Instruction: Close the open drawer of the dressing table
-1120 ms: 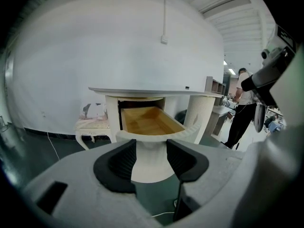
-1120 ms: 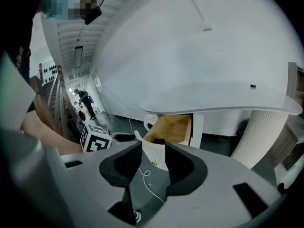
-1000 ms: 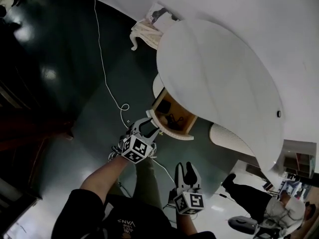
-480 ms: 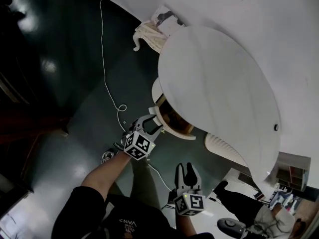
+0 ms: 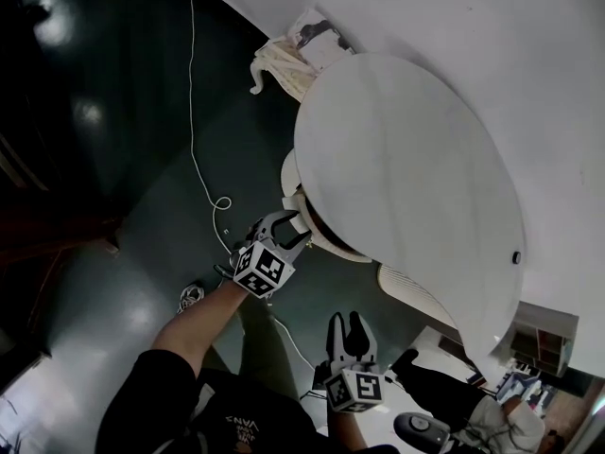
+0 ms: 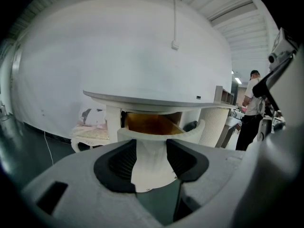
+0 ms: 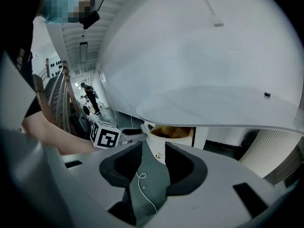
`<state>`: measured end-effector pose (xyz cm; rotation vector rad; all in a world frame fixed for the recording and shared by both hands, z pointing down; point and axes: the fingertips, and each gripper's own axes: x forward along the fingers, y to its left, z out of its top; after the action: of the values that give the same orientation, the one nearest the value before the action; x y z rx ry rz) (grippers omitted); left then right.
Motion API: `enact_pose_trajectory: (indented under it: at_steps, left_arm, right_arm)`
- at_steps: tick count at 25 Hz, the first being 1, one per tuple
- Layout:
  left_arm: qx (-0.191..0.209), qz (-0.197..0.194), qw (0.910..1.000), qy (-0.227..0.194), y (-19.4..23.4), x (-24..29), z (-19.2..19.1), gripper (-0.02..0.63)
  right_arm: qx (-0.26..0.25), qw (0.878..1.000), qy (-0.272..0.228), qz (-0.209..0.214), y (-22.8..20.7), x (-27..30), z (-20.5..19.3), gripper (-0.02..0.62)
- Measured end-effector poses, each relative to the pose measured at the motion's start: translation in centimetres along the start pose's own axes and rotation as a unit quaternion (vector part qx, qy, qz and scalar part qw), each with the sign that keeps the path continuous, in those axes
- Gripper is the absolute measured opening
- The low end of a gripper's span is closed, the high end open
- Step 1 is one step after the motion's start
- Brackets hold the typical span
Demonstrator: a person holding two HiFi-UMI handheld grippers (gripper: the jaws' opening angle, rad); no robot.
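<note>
Head view, floor [image 5: 113, 140]: dark green, glossy, a white cable [image 5: 191, 112] trailing.
Left gripper [image 5: 287, 225]: jaws apart, set against the drawer [image 6: 152, 136] front.
Drawer: nearly under the dressing table [image 5: 406, 178] top, further in than before.
Right gripper [image 5: 346, 325]: jaws apart, empty.

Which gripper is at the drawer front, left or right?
The left gripper: its jaws stand apart right at the white drawer front, which fills the gap between them. The right gripper hangs well short of it, open and empty.
</note>
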<state>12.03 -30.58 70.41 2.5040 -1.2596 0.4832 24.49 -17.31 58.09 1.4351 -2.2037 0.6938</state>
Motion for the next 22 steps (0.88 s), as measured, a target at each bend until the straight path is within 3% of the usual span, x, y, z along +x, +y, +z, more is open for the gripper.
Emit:
enact_pose_trajectory:
  at_steps: [11, 22]
  left_arm:
    - [-0.03, 0.013, 0.9987, -0.039, 1.5, 2.8, 1.8, 0.205]
    - [-0.059, 0.019, 0.9961, -0.063, 2.8, 5.7, 3.2, 0.206]
  right_arm:
    - [-0.014, 1.0, 0.011, 0.004, -1.2, 1.4, 0.8, 0.158]
    - [0.012, 1.0, 0.013, 0.011, -2.5, 2.6, 0.3, 0.157]
